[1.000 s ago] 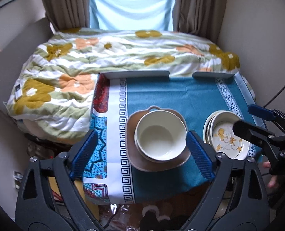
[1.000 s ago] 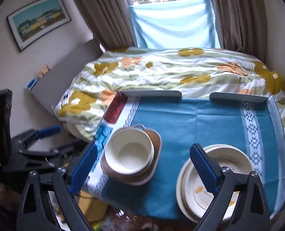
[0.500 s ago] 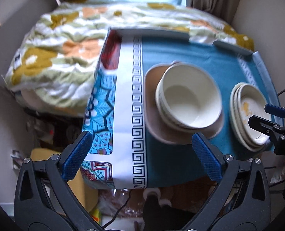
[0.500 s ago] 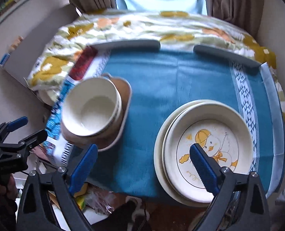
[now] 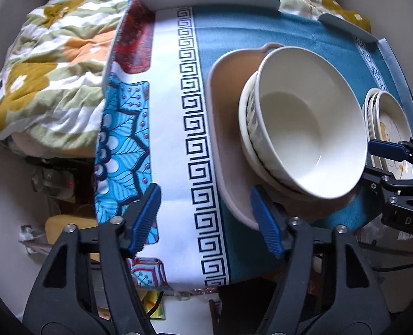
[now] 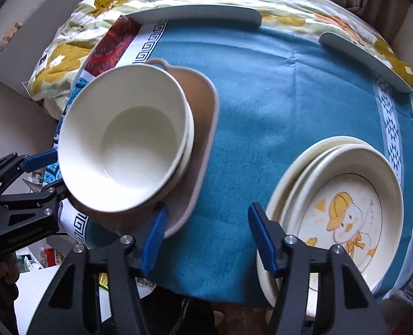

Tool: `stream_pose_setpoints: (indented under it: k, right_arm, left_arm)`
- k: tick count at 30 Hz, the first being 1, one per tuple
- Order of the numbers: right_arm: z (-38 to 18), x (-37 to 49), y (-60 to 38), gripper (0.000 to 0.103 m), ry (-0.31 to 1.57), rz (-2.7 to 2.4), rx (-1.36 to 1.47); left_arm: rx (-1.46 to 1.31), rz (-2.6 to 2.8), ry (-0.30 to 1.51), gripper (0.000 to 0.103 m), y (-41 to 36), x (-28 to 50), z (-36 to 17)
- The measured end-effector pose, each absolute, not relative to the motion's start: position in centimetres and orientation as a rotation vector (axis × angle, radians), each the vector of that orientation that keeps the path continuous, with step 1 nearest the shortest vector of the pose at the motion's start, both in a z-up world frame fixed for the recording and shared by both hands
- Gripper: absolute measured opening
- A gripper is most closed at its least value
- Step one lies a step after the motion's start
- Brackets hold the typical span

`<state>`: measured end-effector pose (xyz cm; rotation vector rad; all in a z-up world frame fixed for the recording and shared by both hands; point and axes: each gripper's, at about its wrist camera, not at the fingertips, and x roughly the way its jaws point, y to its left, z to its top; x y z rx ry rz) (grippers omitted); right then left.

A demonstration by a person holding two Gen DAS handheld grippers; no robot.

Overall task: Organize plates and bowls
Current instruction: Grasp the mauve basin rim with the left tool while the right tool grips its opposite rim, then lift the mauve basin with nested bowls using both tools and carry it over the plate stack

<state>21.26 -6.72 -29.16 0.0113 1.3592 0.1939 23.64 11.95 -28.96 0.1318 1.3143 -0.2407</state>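
Observation:
Two nested cream bowls sit on a brown square plate on the blue tablecloth. A stack of cream plates, the top one with a duck picture, lies at the table's right. My left gripper hovers over the cloth's white border, its right pad at the brown plate's near rim. Its jaws are closing with nothing pressed between them. My right gripper hangs over bare cloth between the brown plate and the plate stack, its jaws also closing on nothing.
The small table stands against a bed with a flowered quilt. Grey rails edge the table's far side. Clutter lies on the floor below the near edge. The left gripper shows beside the bowls in the right wrist view.
Both grippers have come down close to the table and tipped to look steeply down on it. Their jaws have narrowed from wide open. The dishes have not moved.

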Motion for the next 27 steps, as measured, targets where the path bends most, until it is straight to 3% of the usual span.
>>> stream_pose_setpoints:
  k: [5,10,13,17,27]
  right_arm:
    - [-30.3,22.1,-6.4,0.042,1.373,0.198,0.018]
    - [-30.9,22.8,-6.6,0.032,1.358,0.199,0.022]
    - [-31.2,23.0,-6.3,0.024,1.335,0.221,0.023]
    - [-31.3,22.9,-5.5,0.011,1.298,0.288,0.007]
    - [-30.9,22.5,-5.2,0.011,1.256,0.306,-0.002]
  left_arm:
    - [0.147,-0.271,1.325,0.048,10.9,24.4,-30.5]
    - [0.145,-0.303,1.341,0.019,10.2,25.1,-31.6]
    - [0.135,-0.341,1.332,0.01,9.9,25.0,-32.0]
    - [0.159,-0.352,1.3,0.01,9.7,24.7,-31.9]
    - [0.216,-0.347,1.267,0.009,9.4,24.6,-31.7]
